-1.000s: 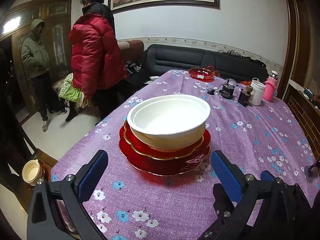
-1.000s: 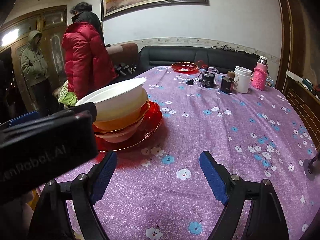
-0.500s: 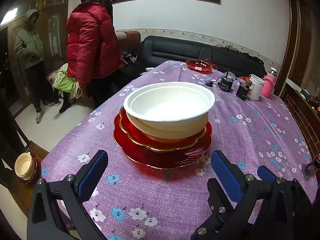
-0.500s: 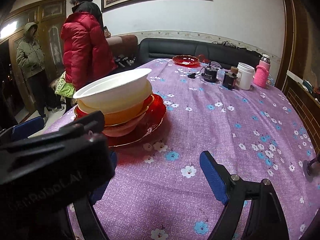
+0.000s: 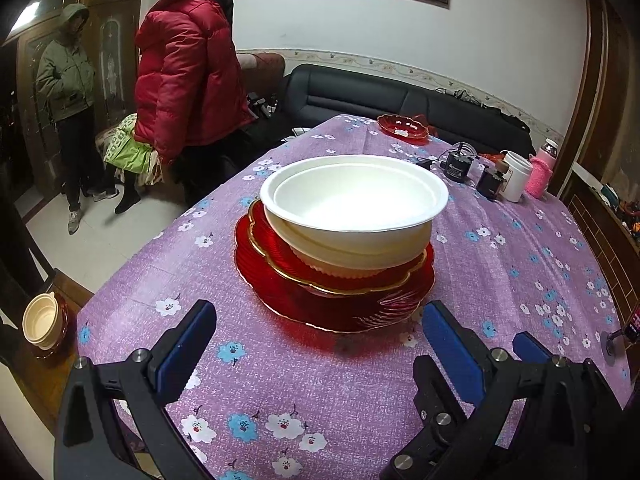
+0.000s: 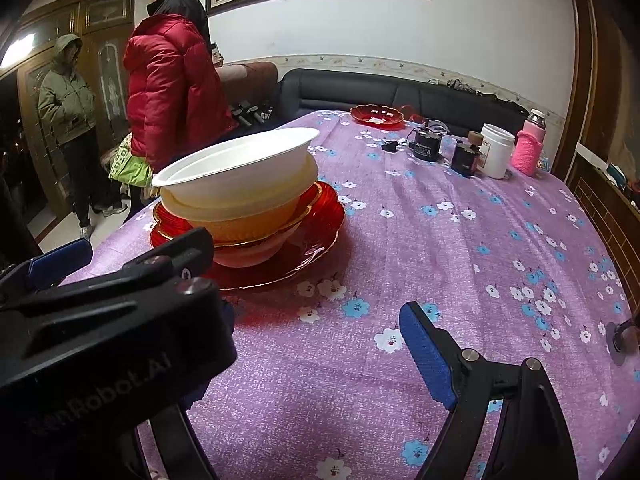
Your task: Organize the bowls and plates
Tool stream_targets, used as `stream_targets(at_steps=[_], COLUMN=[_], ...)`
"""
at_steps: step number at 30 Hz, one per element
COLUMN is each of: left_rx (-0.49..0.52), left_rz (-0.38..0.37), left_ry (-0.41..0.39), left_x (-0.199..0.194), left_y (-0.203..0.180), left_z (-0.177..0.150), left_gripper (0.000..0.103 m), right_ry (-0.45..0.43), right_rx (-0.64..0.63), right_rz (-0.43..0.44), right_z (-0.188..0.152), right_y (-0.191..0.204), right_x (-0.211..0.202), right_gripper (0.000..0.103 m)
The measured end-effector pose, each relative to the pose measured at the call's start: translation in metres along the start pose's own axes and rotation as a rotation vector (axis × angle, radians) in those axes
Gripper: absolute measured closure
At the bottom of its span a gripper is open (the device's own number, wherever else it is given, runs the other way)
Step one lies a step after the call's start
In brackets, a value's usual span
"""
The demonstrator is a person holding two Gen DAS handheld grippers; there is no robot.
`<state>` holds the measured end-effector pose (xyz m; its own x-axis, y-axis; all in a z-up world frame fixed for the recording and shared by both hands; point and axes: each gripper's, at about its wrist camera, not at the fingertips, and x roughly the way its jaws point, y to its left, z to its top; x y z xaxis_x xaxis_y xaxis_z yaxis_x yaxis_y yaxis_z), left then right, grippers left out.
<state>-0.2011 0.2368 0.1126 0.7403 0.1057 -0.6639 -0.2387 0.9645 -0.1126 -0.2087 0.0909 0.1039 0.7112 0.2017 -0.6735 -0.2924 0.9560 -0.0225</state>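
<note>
Nearest, the left gripper (image 5: 318, 336) stands with jaws spread wide and empty over the purple floral tablecloth (image 5: 520, 264). The right gripper (image 6: 320, 344) is likewise wide apart, holding nothing. Just beyond the left fingertips sits the stack: white bowls (image 5: 354, 204) nested on red gold-rimmed plates (image 5: 332, 300). Far off, a small red dish (image 5: 402, 128) lies near the table's far edge.

Left gripper (image 5: 318, 344) and right gripper (image 6: 316, 344) both angle downward, jaws wide apart.

Left tongs (image 5: 318, 346) nearer stacked bowls (image 5: 354, 204)
</note>
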Motion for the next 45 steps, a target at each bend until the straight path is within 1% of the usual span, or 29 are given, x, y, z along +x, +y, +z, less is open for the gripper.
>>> stream_targets(at_steps=[3, 6, 8, 10, 12, 13, 14, 15, 17, 19, 20, 22, 25, 27, 31, 34, 37, 39, 45], left_rx=[-0.002, -0.003, -0.006, -0.029, -0.06, -0.077, -0.088, -0.086, -0.04, -0.018, -0.016, -0.017, -0.003, 0.006, 0.012, 0.006, -0.01, -0.018, -0.017], left_rz=[0.003, 0.018, 0.046, 0.074, 0.063, 0.056, 0.061, 0.078, 0.109, 0.102, 0.092, 0.093, 0.124, 0.132, 0.118, 0.099, 0.067, 0.057, 0.063], left_ry=[-0.004, -0.033, -0.095, -0.221, -0.308, -0.339, -0.354, -0.351, -0.314, -0.278, -0.254, -0.214, -0.194, -0.18, -0.137, -0.097, -0.04, -0.019, -0.008], left_x=[-0.001, -0.007, -0.016, -0.038, -0.057, -0.064, -0.068, -0.068, -0.063, -0.056, -0.053, -0.046, -0.043, -0.041, -0.034, -0.026, -0.016, -0.012, -0.008], left_y=[0.001, 0.002, 0.002, 0.004, 0.008, 0.01, 0.011, 0.01, 0.004, 0.002, 0.003, 0.003, 0.001, -0.001, -0.002, -0.001, 0.003, 0.006, 0.008], left_z=[0.0, 0.0, -0.001, -0.002, -0.004, -0.006, -0.006, -0.005, 0.0, 0.003, 0.005, 0.006, 0.004, 0.002, 0.002, 0.002, 0.002, 0.001, -0.001], left_gripper=[0.0, 0.0, 0.0, 0.0, 0.0, 0.0, 0.0, 0.0, 0.0, 0.0, 0.0, 0.0, 0.0, 0.0, 0.0, 0.0, 0.0, 0.0, 0.0], right_ry=[0.003, 0.002, -0.004, -0.016, -0.028, -0.034, -0.04, -0.042, -0.05, -0.058, -0.059, -0.067, -0.076, -0.075, -0.066, -0.067, -0.062, -0.056, -0.043], right_rx=[0.0, 0.005, 0.007, 0.014, 0.019, 0.021, 0.021, 0.02, 0.014, 0.009, 0.009, -0.001, -0.005, -0.006, 0.011, 0.022, 0.037, 0.046, 0.055], right_rz=[0.001, 0.003, 0.003, 0.01, 0.016, 0.02, 0.023, 0.025, 0.031, 0.036, 0.038, 0.038, 0.052, 0.058, 0.072, 0.071, 0.074, 0.077, 0.084], right_z=[-0.001, -0.001, 0.0, 0.0, 0.0, 0.001, 0.001, 0.002, 0.003, 0.005, 0.006, 0.008, 0.008, 0.007, 0.005, 0.005, 0.004, 0.004, 0.001], right_y=[0.002, 0.001, 0.001, -0.001, -0.001, -0.001, -0.001, -0.001, 0.001, 0.002, 0.002, 0.004, 0.006, 0.007, 0.005, 0.002, -0.001, -0.003, 0.0], right_x=[0.0, -0.001, -0.002, -0.005, -0.008, -0.009, -0.01, -0.01, -0.012, -0.014, -0.014, -0.016, -0.018, -0.018, -0.016, -0.017, -0.015, -0.013, -0.009], right_gripper=[0.015, 0.015, 0.015, 0.015, 0.015, 0.015, 0.015, 0.015, 0.015, 0.015, 0.015, 0.015, 0.015, 0.015, 0.015, 0.015, 0.014, 0.014, 0.013])
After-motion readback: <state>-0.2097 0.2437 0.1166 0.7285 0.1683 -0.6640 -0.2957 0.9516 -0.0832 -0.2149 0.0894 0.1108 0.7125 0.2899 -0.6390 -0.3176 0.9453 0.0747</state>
